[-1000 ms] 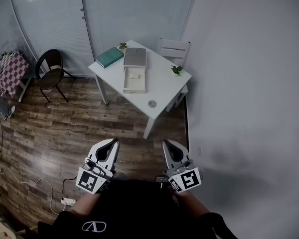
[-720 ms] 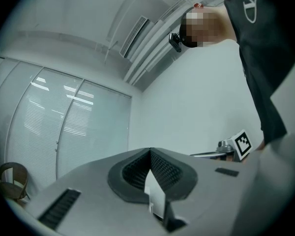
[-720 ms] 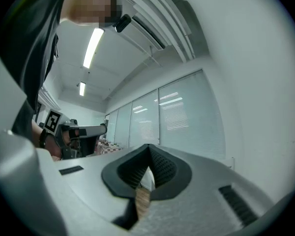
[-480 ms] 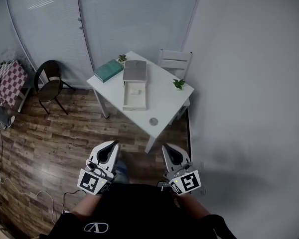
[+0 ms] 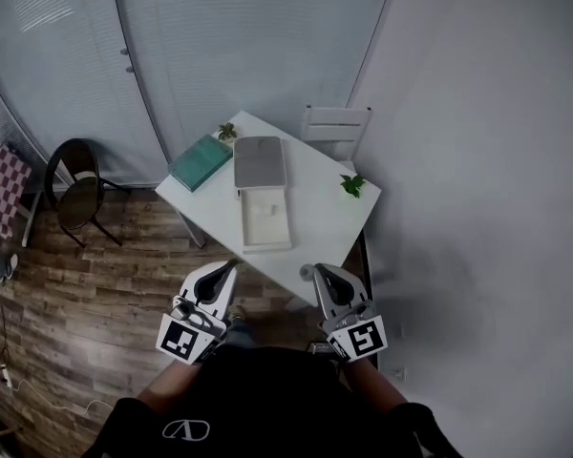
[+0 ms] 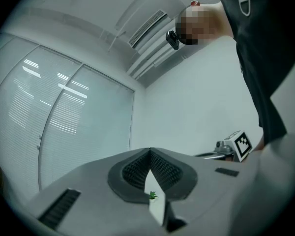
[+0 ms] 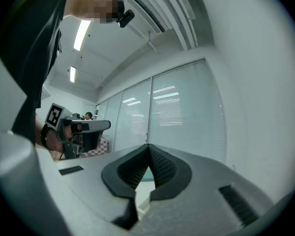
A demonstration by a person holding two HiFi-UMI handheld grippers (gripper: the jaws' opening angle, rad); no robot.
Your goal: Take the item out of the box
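Right, left hand-held gripper (image 5: 231, 266) and right hand-held gripper (image 5: 318, 271) are both pressed together, empty, short of the worktop (image 5: 315, 208). Item (image 5: 263, 214) sits in the open box (image 5: 285, 241). We'd spread one before reaching in and brace the box with the other.

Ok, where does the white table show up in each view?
Head view: the white table sits mid-frame, set at an angle.
Left gripper view: a white sliver of it in the gap low at centre, with a green plant on it.
Right gripper view: a pale sliver in the gap low at centre.
Shared landmark: the blind-covered glass wall.
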